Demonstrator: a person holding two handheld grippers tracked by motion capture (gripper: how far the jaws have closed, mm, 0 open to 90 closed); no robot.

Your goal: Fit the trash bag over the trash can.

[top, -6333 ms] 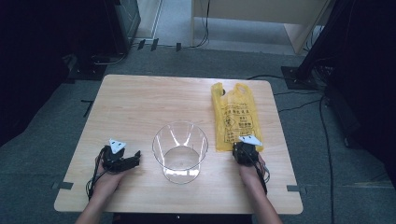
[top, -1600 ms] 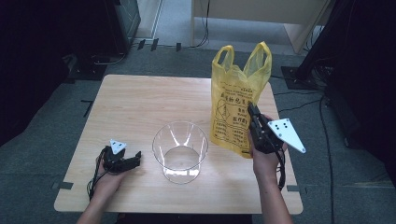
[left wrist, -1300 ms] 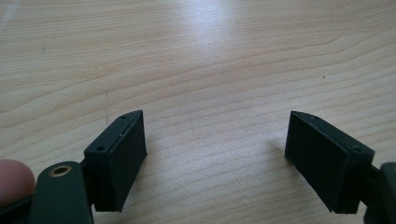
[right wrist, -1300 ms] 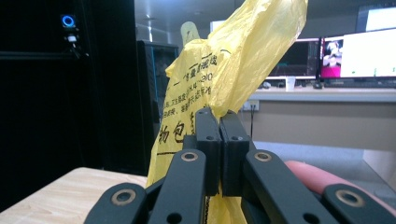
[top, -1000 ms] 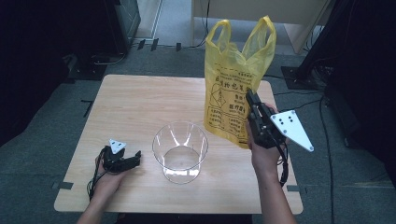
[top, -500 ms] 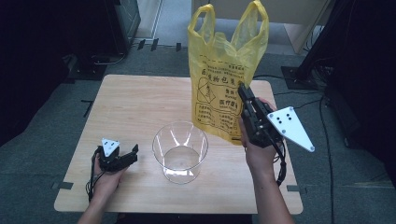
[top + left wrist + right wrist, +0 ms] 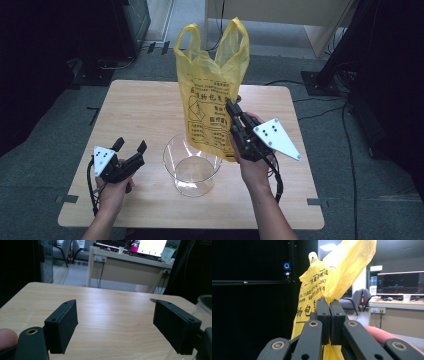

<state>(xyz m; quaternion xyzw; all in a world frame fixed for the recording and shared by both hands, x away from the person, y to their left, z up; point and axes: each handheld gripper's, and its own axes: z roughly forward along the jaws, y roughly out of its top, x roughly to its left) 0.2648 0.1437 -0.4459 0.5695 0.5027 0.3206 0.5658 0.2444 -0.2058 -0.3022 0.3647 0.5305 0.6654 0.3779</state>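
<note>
Behind the yellow bag [image 7: 212,95], the bowl's [image 7: 192,165] rim blurs.

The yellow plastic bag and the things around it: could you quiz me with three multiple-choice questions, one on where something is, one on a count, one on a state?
1. Where is the clear round plastic container?
A. on the wooden table between the two hands
B. on the floor
C. inside the bag

2. How many handle loops stand up on the yellow plastic bag?
A. one
B. two
C. four

3. How is the right gripper?
A. wide open
B. lying on the table
C. shut on the bag

Answers:
1 A, it stands on the tabletop near the front edge.
2 B, two loops rise at the bag's top.
3 C, its jaws pinch yellow plastic, while the left gripper is open.
</note>
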